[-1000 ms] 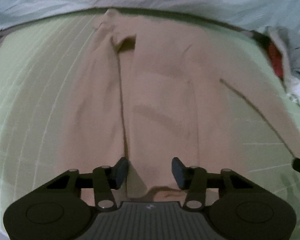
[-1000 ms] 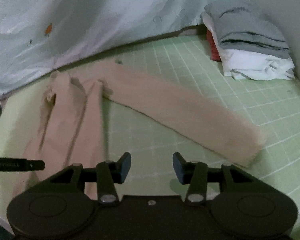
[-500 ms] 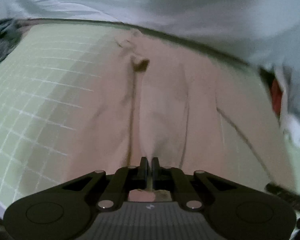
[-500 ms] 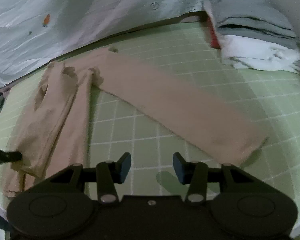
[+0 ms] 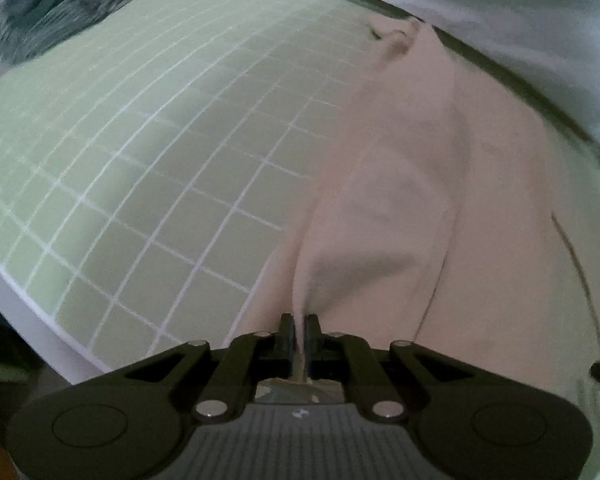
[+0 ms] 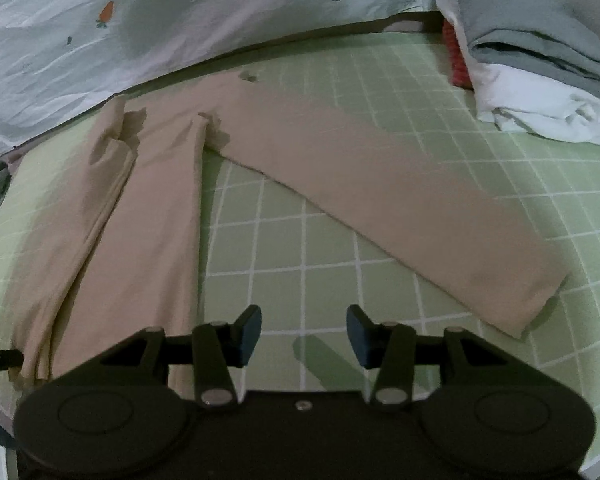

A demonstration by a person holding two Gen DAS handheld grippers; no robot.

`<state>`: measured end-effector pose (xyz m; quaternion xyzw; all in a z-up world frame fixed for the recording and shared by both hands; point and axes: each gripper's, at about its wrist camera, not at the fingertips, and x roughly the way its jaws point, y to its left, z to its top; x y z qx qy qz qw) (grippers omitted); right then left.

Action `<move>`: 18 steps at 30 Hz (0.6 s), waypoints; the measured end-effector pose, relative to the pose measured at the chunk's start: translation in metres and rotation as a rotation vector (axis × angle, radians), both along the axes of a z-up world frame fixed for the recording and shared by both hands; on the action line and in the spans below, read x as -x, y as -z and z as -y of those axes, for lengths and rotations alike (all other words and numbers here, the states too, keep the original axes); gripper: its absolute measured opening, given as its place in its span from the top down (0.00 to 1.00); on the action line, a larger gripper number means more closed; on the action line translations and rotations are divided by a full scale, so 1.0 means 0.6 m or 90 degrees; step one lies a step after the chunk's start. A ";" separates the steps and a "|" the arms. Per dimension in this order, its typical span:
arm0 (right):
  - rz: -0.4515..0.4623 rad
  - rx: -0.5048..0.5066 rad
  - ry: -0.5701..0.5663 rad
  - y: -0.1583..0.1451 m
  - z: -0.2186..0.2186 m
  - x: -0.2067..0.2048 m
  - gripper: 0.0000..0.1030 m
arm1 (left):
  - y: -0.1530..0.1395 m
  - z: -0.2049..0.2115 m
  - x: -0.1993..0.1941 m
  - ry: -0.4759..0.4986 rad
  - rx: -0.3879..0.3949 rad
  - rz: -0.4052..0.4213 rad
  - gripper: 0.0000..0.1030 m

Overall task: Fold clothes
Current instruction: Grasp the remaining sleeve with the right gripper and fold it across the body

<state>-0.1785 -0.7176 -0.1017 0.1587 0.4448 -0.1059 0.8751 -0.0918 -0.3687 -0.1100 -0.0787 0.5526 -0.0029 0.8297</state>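
Left gripper (image 5: 299, 334) is clenched on a pinch of the beige stretch-fabric pants (image 6: 260, 184), at the hem end of the leg nearest the front edge; its jaws are easing apart slightly with cloth between them. Pants lie flat on the green grid cutting mat (image 6: 300, 240), legs splayed in a V. Right gripper (image 6: 303, 334) hangs released over bare mat between the legs. Step in hand: probably bringing one leg over the other. Next move: carry the pinched hem across without slipping.

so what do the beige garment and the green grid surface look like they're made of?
Beige garment: thin, soft, matte fabric, probably a knit; it drapes limp and creases where the left gripper pinches it.
Green grid surface: looks like a smooth matte cutting mat, perhaps vinyl; flat, printed white lines.
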 end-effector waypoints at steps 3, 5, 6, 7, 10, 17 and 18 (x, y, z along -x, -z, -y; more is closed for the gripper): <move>-0.004 0.008 0.010 -0.001 0.000 -0.005 0.51 | -0.004 0.003 -0.005 0.011 -0.006 -0.004 0.74; -0.002 0.020 0.022 -0.004 0.003 -0.007 0.43 | -0.011 0.004 -0.007 0.008 -0.012 0.009 0.48; 0.002 0.028 0.030 -0.007 0.007 -0.007 0.40 | -0.014 0.004 -0.009 0.006 -0.015 0.015 0.41; 0.007 0.034 0.039 -0.009 0.011 -0.006 0.34 | -0.018 0.005 -0.010 0.004 -0.018 0.022 0.31; 0.014 0.053 0.073 -0.012 0.031 -0.006 0.27 | -0.030 0.019 -0.013 0.007 -0.049 0.046 0.21; -0.015 0.074 0.200 0.004 0.107 0.005 0.23 | -0.044 0.045 -0.008 0.019 -0.069 0.075 0.18; -0.018 0.071 0.215 0.008 0.117 0.009 0.23 | -0.044 0.046 -0.006 0.021 -0.071 0.077 0.18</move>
